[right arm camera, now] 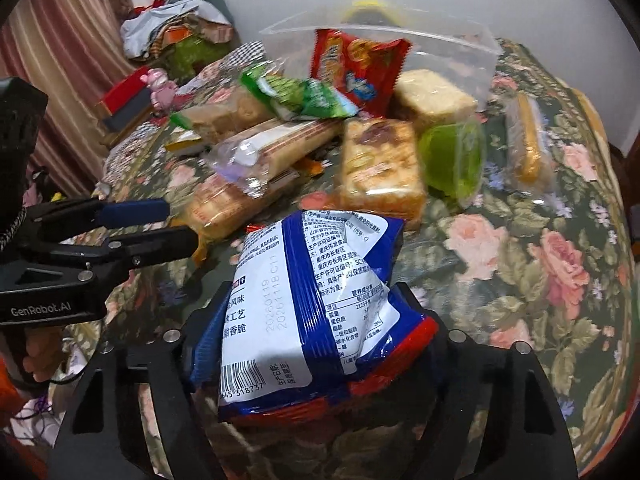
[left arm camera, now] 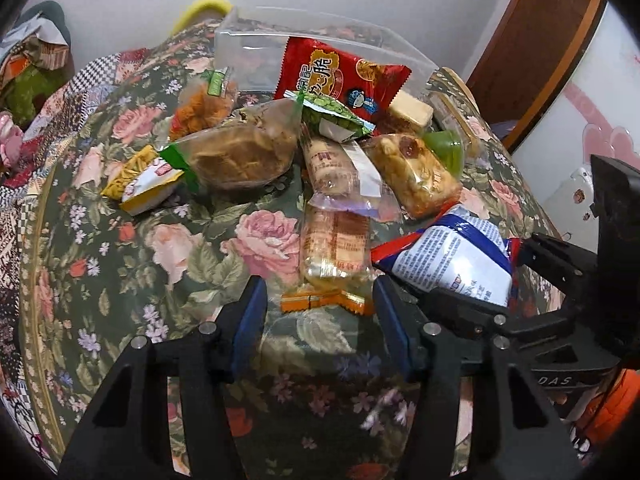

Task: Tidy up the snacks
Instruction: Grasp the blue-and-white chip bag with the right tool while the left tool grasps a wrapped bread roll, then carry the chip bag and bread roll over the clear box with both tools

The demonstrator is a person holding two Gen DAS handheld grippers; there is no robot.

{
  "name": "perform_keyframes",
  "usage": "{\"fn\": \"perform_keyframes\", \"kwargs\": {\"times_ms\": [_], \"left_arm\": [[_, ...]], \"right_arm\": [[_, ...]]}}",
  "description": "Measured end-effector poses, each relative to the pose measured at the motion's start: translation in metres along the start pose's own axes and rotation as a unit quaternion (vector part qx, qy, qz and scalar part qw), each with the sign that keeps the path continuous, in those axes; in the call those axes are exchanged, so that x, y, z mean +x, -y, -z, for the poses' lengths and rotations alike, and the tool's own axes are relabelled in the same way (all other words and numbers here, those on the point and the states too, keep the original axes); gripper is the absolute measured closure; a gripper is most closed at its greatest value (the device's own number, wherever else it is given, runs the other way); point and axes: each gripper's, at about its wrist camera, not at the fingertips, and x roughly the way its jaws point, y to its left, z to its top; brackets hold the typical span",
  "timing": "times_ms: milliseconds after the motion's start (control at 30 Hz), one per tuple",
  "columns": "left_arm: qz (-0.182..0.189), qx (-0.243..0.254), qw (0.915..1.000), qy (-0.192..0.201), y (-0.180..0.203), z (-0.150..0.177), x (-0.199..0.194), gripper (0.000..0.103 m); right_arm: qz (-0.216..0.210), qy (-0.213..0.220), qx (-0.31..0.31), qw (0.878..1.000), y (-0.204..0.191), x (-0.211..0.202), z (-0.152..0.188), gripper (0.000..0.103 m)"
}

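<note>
The right gripper (right arm camera: 312,320) had its fingers clamped on a blue-and-white snack packet (right arm camera: 308,300), which filled the lower centre of the right wrist view and was lifted clear of the floral-covered bench (right arm camera: 560,264). In the left wrist view the same packet (left arm camera: 452,264) sat at the right of the frame, pinched in the black jaws that reached in from the right edge.

The left gripper (left arm camera: 318,304) hovered low over the cloth at the bottom centre of its own view, fingers apart and holding nothing; its blue pads (left arm camera: 248,316) flanked the near end of an orange-sealed clear cracker pack (left arm camera: 334,256), without touching it as far as could be seen. In the right wrist view this gripper (right arm camera: 176,224) came in from the left edge.

The remaining snacks lay heaped in the middle of both frames. A red packet (left arm camera: 340,76) leaned into the mouth of a clear plastic container (left arm camera: 248,52) at the upper centre. Below it lay a small green pea packet (left arm camera: 336,116), resting on a large clear-wrapped brown cake (left arm camera: 236,156). A yellow-and-white packet (left arm camera: 140,180) sat at the cake's left end. A nutty bar in clear wrap (left arm camera: 416,172) lay to the right of the heap, with a green jelly cup (left arm camera: 448,148) just beside it.
</note>
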Motion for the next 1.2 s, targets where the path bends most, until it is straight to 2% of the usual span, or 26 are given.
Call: {"fn": "perform_keyframes", "kwargs": {"times_ms": [167,300,500,533,600,667,800,1000,1200], "left_arm": [[0.008,-0.004,0.9999,-0.008,0.002,-0.013,0.015,0.047],[0.014,0.004,0.9998,-0.012,0.008,-0.023,0.028,0.047],[-0.017,0.029,0.9994,-0.002,0.022,-0.033,0.047,0.048],[-0.021,0.032,0.9993,0.000,0.024,-0.034,0.049,0.050],[-0.035,0.034,0.9988,0.007,0.024,-0.034,0.051,0.063],[-0.037,0.033,0.9987,0.008,0.022,-0.033,0.051,0.065],[-0.026,0.025,0.9993,0.002,0.017,-0.025,0.040,0.067],[-0.030,0.025,0.9992,-0.003,0.014,-0.004,0.016,0.068],[-0.033,0.026,0.9990,0.017,0.015,0.004,-0.018,0.068]], "right_arm": [[0.004,0.013,0.020,1.000,0.013,-0.011,0.002,0.040],[0.011,0.020,0.026,0.999,0.014,-0.015,0.004,0.041],[0.015,0.022,0.032,0.999,0.018,-0.019,0.007,0.042],[0.015,0.022,0.033,0.999,0.018,-0.019,0.007,0.042],[0.015,0.023,0.034,0.999,0.018,-0.020,0.007,0.042],[0.014,0.025,0.034,0.999,0.017,-0.023,0.007,0.042],[0.016,0.031,0.034,0.999,0.016,-0.028,0.004,0.042],[0.018,0.045,0.031,0.998,0.012,-0.042,0.006,0.042],[0.018,0.065,0.031,0.997,0.005,-0.059,0.006,0.042]]}}
